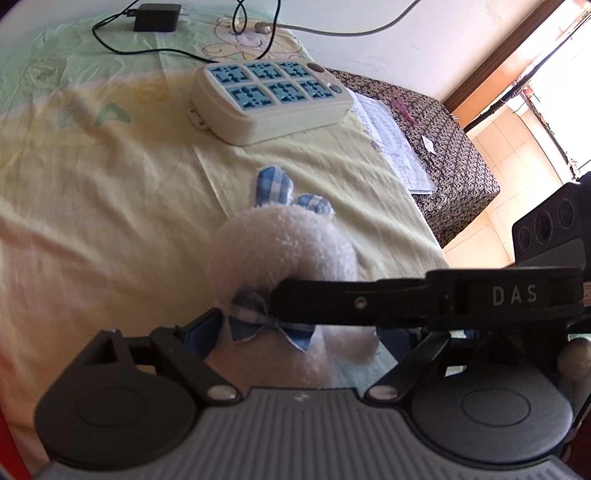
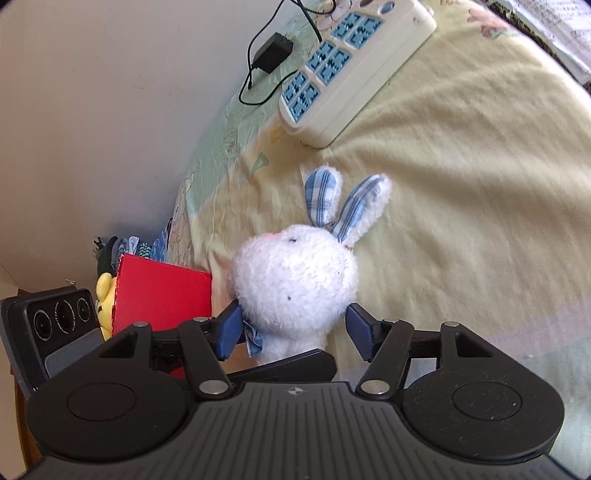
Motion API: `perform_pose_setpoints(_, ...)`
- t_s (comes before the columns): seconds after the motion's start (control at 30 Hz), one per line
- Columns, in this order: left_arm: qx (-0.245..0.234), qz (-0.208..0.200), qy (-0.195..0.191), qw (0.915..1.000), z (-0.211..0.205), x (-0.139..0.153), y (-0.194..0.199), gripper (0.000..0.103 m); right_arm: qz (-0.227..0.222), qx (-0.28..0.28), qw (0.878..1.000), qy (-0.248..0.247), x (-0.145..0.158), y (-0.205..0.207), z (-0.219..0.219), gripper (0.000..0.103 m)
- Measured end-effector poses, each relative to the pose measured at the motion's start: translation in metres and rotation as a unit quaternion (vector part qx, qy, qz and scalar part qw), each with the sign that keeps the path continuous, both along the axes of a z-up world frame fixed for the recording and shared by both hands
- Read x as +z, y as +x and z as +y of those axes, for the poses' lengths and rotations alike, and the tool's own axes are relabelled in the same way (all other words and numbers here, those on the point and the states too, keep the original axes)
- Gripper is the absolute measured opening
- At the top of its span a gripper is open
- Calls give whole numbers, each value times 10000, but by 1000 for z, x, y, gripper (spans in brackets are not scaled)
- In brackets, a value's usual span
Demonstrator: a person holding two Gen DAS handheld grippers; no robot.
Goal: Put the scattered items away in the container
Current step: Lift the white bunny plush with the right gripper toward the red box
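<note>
A white plush rabbit (image 2: 295,280) with blue checked ears and a checked bow lies on the yellow bedsheet; it also shows in the left wrist view (image 1: 284,254). My right gripper (image 2: 293,328) has its blue pads on either side of the rabbit's neck, closed on it. My left gripper (image 1: 295,332) is at the same rabbit from the other side; one blue pad (image 1: 201,336) shows beside the bow, and the right gripper's black finger crosses in front. A red container (image 2: 162,291) stands at the left with a yellow plush toy (image 2: 105,295) behind it.
A white power strip (image 1: 269,99) with blue sockets lies further up the bed, with a black adapter (image 1: 157,16) and cables. Papers (image 1: 391,136) sit on a dark patterned cover (image 1: 458,158) at the bed's edge. A wall runs along the left in the right wrist view.
</note>
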State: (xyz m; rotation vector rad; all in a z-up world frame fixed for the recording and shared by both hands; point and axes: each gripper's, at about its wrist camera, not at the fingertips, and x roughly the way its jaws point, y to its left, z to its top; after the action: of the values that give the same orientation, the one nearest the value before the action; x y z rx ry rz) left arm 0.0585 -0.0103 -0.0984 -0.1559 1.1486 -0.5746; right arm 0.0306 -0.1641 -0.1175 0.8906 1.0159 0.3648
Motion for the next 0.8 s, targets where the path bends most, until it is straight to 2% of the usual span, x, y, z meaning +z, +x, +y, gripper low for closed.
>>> perform_pose_setpoints(0.13,81,-50,155,9998,-3,1,-2,83,89,-60,9998,193,-6,0,3,55)
perform_pose_setpoints(0.3,190,8,143,9997,3,7,-8,67,160,-103,9991,366,-4,-6,-3,49)
perform_pose_setpoints(0.53,152,37,216,9996,3,15,-31,67,82,145,9997,152,11,-25,5,49)
perform_pose_setpoints(0.8,223,-5,706,9973,5,27,-68,67,105,492,9987,-19,18,-47,28,49)
